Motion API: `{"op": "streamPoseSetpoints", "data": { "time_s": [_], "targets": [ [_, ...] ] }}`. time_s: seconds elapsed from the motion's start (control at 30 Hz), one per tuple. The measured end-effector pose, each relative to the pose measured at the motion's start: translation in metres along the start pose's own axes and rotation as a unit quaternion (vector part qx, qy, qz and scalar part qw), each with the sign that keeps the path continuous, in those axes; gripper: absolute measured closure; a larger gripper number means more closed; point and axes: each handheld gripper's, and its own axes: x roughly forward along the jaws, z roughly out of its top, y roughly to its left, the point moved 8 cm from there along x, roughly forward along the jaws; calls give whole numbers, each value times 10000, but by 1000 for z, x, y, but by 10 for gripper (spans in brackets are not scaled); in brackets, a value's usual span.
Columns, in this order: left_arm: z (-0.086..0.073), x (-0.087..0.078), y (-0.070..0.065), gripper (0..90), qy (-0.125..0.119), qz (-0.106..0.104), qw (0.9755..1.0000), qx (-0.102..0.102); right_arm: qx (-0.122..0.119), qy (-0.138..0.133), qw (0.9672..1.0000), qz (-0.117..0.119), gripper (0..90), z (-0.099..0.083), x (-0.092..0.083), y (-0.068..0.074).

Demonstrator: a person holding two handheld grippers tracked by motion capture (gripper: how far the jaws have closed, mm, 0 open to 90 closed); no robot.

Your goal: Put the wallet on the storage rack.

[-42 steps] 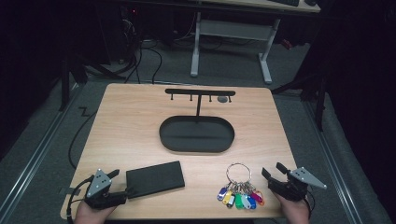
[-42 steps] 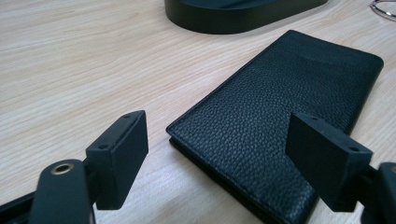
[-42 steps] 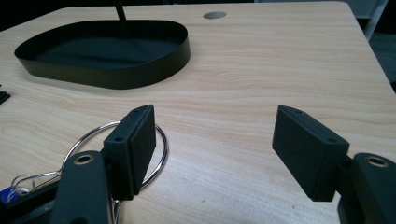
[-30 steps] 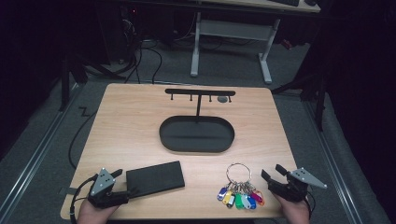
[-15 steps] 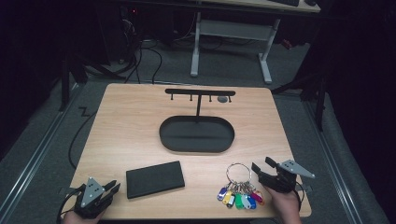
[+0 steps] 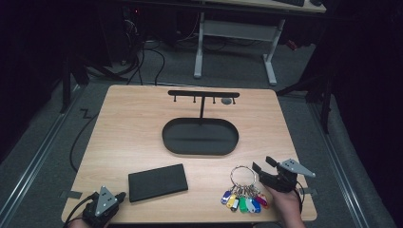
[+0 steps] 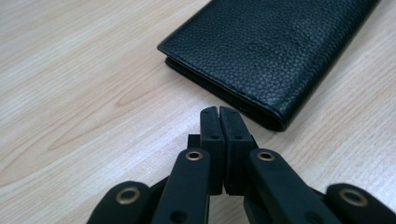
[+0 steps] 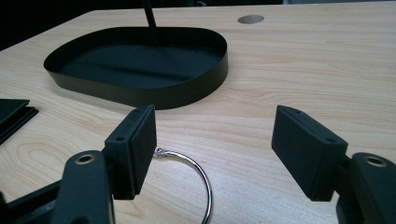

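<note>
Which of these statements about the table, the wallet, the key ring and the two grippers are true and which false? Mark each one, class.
1. The left gripper has its fingers pressed together with nothing between them. True.
2. The wallet lies inside the black tray. False: it lies on the table, in front of the tray.
3. The right gripper stands open above the key ring. True.
4. The key ring hangs from the rack. False: it lies on the table.

1. A dim lab or office workroom: a small wooden table [image 6: 142, 118] stands on grey carpet [image 6: 52, 137].
2. Cables [image 6: 142, 59] trail across the floor.
3. A white-legged desk [image 6: 237, 33] stands behind.
</note>
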Motion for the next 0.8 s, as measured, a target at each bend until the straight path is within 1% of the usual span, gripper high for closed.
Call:
{"op": "streamPoseSetpoints", "data": {
  "time_s": [0.03, 0.2, 0.27, 0.3, 0.33, 0.37, 0.4, 0.43, 0.53, 0.67, 0.8],
  "targets": [
    [0, 0, -2, 892, 6, -7, 10000, 44, 8, -8, 10000, -2, 312, 1, 0, 0],
    [1, 0, -5, 894, -9, -44, 10000, 69, 23, -26, 10000, 7, 315, 2, 0, 0],
    [1, 0, -9, 895, -36, -65, 9999, 146, 6, -25, 10000, 13, 317, 2, 1, 0],
    [2, 1, -12, 900, -38, -41, 9998, 201, 23, -4, 10000, 10, 318, 2, 2, 0],
    [2, 1, -12, 900, -38, -41, 9998, 201, 23, -4, 10000, 10, 318, 2, 2, 0],
    [3, 0, -16, 900, -47, -97, 9997, 241, 11, -9, 10000, 14, 318, 2, 3, 1],
    [3, 0, -16, 900, -47, -97, 9997, 241, 11, -9, 10000, 14, 318, 2, 3, 1],
    [4, 0, -20, 900, -58, -149, 9994, 299, 29, -4, 10000, 13, 318, 3, 4, 1],
    [4, -1, -24, 900, -43, -194, 9992, 357, 14, -7, 10000, 8, 318, 3, 5, 1],
    [6, -2, -36, 899, -62, -299, 9980, 551, 4, -1, 10000, 16, 319, 3, 6, 2],
    [11, -1, -50, 898, -79, -425, 9961, 763, 4, 17, 10000, 16, 321, 3, 6, 2]
  ]
}}
